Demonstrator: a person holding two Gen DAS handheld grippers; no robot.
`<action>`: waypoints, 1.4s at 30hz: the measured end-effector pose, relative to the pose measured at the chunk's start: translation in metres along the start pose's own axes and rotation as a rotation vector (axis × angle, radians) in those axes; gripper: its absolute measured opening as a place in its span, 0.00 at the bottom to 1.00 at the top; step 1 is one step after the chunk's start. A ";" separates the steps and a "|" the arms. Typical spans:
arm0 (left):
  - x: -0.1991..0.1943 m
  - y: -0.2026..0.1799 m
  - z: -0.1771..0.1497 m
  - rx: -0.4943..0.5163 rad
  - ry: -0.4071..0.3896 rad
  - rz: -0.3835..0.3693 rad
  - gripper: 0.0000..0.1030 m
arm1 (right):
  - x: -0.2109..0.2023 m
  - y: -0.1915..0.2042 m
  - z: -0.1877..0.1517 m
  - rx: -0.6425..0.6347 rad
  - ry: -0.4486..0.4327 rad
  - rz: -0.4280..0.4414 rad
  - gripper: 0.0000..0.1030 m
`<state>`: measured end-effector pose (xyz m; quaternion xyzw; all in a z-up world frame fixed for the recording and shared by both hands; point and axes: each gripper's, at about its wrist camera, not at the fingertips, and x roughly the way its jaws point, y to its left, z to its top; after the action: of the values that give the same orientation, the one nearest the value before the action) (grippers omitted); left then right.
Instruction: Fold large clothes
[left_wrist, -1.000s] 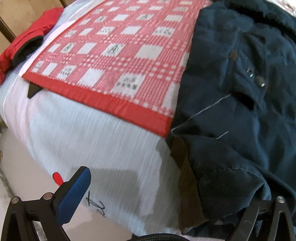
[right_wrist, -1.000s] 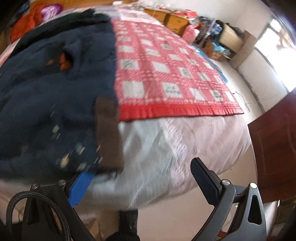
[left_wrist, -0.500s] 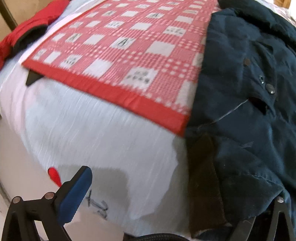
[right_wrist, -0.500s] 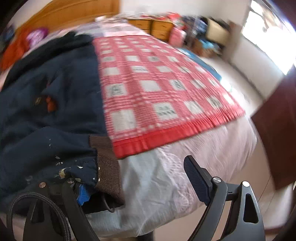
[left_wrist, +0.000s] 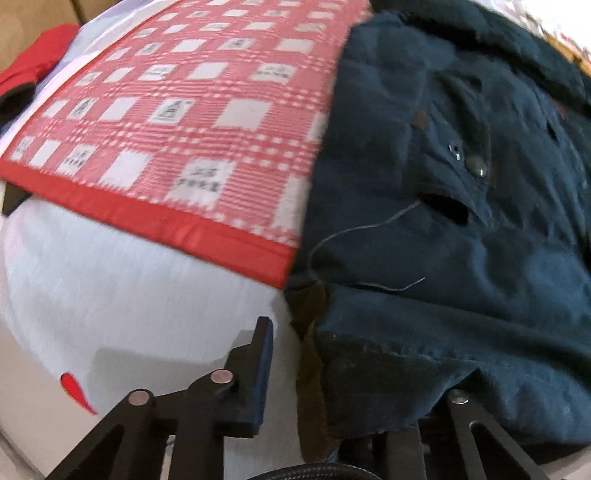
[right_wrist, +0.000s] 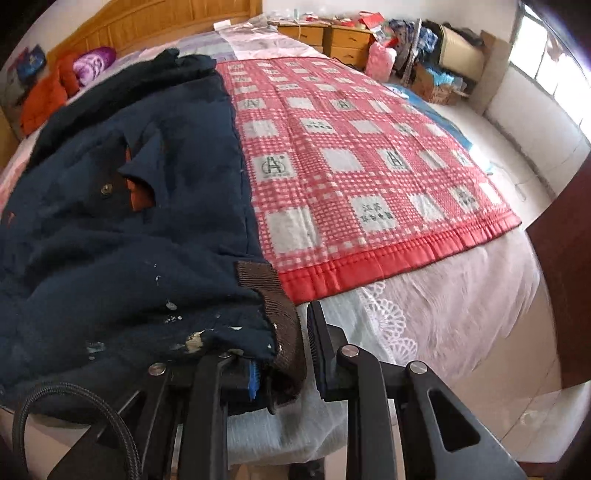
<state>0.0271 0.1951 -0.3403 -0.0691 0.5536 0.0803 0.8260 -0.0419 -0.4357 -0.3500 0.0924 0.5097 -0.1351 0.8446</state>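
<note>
A large dark navy jacket (left_wrist: 461, 229) with a brown knit hem band (left_wrist: 314, 369) lies on the bed, partly over a red and white checked blanket (left_wrist: 192, 122). My left gripper (left_wrist: 343, 402) has closed on the hem corner, the cloth hiding its right finger. In the right wrist view the same jacket (right_wrist: 122, 221) fills the left. My right gripper (right_wrist: 284, 354) is shut on the brown hem band (right_wrist: 284, 321) at its other corner.
The bed has a pale sheet (left_wrist: 129, 295) with a lace-edged side (right_wrist: 424, 295). A red garment (left_wrist: 29, 74) lies at the far left. An orange garment (right_wrist: 40, 99) and a wooden headboard (right_wrist: 155, 22) are beyond. Drawers and boxes (right_wrist: 406, 48) stand by the wall.
Both grippers moved in to the jacket's hem and closed on it. They were wide open one second ago.
</note>
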 end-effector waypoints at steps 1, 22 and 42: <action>-0.006 0.002 -0.001 -0.010 -0.007 -0.007 0.17 | -0.005 0.002 0.000 -0.010 -0.009 -0.002 0.23; -0.149 -0.016 0.103 0.009 -0.191 0.010 0.11 | -0.141 0.031 0.113 -0.179 -0.194 0.033 0.17; -0.118 -0.088 0.393 0.209 -0.298 -0.093 0.10 | -0.134 0.145 0.409 -0.295 -0.339 -0.108 0.16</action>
<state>0.3568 0.1823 -0.0808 0.0044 0.4265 -0.0066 0.9045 0.2874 -0.4012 -0.0389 -0.0836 0.3790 -0.1174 0.9141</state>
